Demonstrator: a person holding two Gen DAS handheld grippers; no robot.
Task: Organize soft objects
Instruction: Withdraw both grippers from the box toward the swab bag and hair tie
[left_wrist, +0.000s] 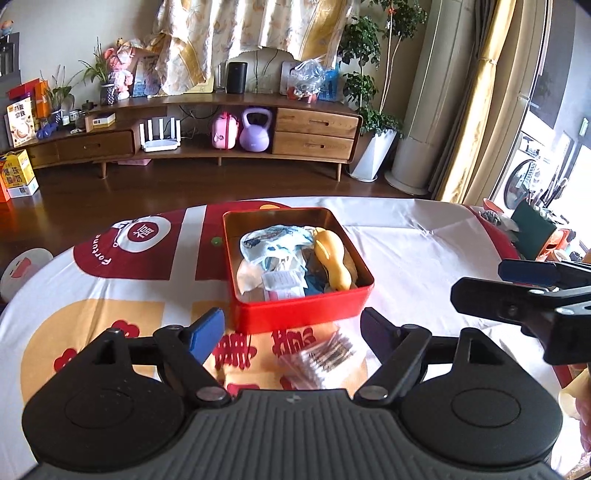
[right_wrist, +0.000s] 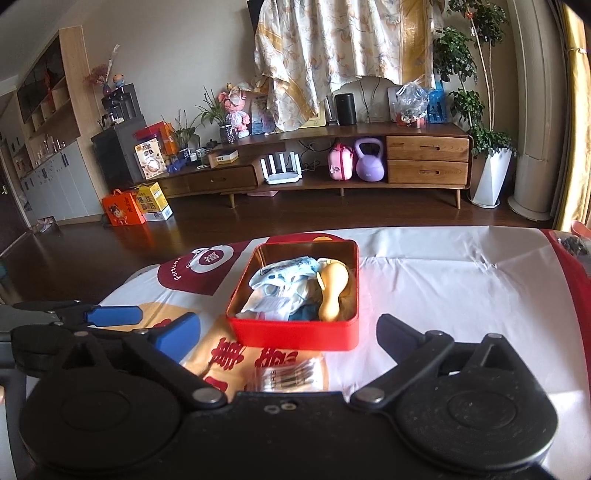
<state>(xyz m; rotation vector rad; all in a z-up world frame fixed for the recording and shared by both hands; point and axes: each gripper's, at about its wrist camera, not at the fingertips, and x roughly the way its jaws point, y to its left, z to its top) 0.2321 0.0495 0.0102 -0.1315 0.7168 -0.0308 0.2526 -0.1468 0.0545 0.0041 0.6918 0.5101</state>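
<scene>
Both grippers, left (left_wrist: 291, 332) and right (right_wrist: 288, 334), have jaws wide and empty, hanging just short of the red tin (left_wrist: 258, 314). Tin already holds a pile of soft stuff (left_wrist: 273, 254); a clear packet (left_wrist: 317, 360) lies on the tablecloth (left_wrist: 424, 251) outside it. Risks: slippery film slips the pads, or grippers collide.

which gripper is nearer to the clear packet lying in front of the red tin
Left, by a little. The left gripper hangs open right over the clear packet; the right gripper is open too, just off to the packet's right.
</scene>
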